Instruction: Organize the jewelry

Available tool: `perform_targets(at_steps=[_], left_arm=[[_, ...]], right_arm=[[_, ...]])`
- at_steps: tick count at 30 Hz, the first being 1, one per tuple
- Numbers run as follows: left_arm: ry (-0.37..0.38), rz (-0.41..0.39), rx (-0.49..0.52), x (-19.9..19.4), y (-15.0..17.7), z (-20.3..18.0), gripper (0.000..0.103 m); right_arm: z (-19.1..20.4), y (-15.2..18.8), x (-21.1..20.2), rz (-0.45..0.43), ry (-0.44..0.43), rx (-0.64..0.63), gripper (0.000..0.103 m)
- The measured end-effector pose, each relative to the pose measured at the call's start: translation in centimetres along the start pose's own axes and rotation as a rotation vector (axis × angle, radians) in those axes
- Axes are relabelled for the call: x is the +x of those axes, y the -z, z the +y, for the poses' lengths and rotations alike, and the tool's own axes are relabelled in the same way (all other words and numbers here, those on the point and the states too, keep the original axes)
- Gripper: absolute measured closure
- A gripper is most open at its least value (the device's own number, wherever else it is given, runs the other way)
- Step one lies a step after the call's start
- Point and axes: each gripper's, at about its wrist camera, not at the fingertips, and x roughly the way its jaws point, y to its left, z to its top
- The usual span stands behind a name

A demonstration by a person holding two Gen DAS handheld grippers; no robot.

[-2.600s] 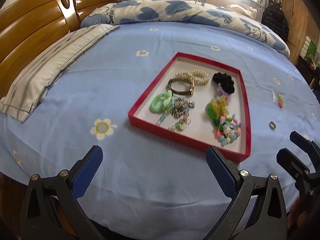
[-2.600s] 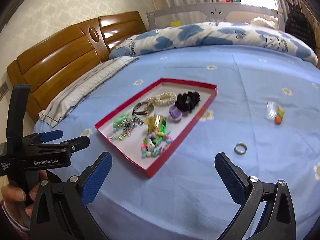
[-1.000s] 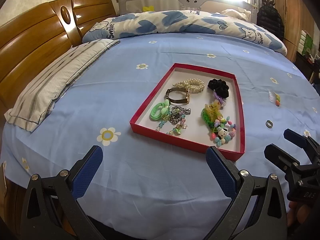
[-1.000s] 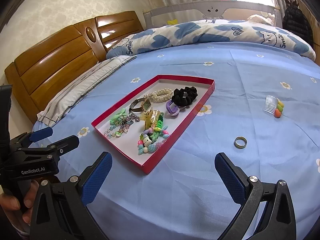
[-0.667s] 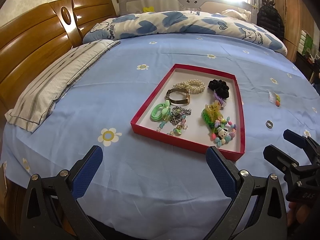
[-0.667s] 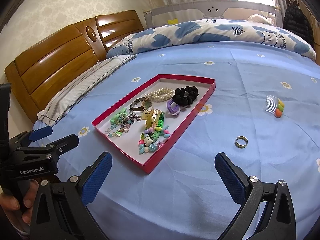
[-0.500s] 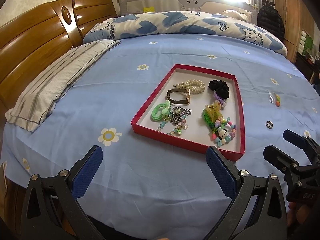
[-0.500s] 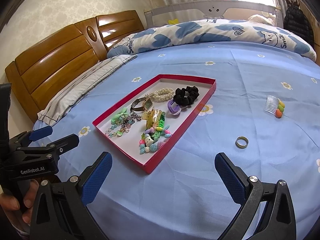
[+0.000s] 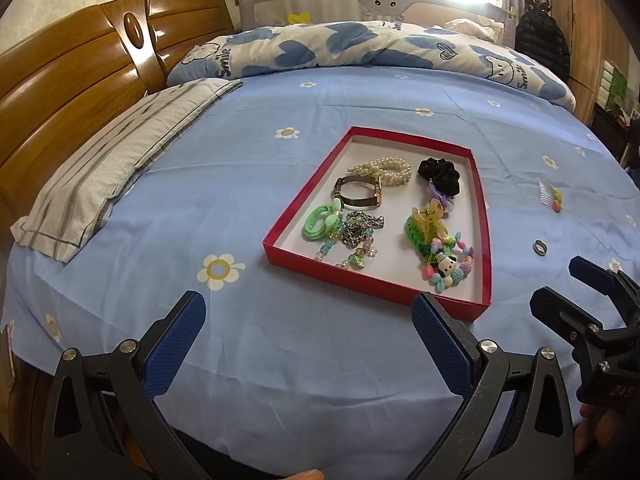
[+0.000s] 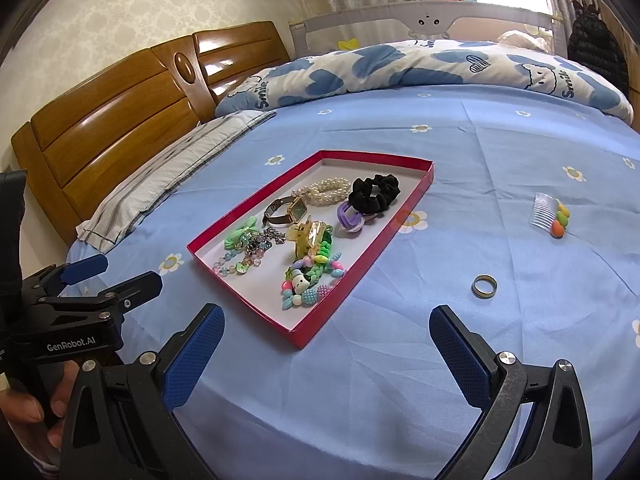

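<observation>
Change: against the picture half a second earlier, almost nothing differs; the red tray [image 9: 483, 216] and the things in it lie as before, and both grippers stay low at the near edge of the bed.
Left gripper [image 9: 306, 318]: fingers wide open, holding nothing, just in front of the tray's near rim.
Right gripper [image 10: 326, 330]: fingers wide open and empty, in front of the tray's near corner.
Tray: lies flat in the middle of the blue bed sheet [image 9: 200, 184].
In the tray: pearl bracelet [image 9: 384, 170] and black scrunchie [image 9: 439, 174] at the far end; watch [image 9: 358, 192] just before the pearls; green hair tie [image 9: 320, 222] and bead chain [image 9: 356, 238] at the near left; yellow claw clip [image 9: 430, 220] and colourful bead bracelet [image 9: 448, 264] at the near right.
Outside the tray: a ring [image 10: 484, 286] on the sheet to the right of it; a clear comb clip [image 10: 550, 212] farther right and farther back.
Surface: sheet with small daisy prints, slightly wrinkled.
Room: wooden headboard [image 9: 60, 92] left of the tray, striped pillow [image 9: 116, 160] beside it, heart-print quilt [image 9: 360, 46] behind the tray, bright window behind.
</observation>
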Motion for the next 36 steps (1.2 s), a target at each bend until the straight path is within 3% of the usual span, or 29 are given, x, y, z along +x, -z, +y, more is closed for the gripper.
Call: perform_targets(at_steps=[36], left_arm=[[-0.003, 0.006, 0.002, 0.31, 0.11, 0.14, 0.000]], right_arm=[[0.46, -0.27, -0.40, -0.008, -0.006, -0.004, 0.000]])
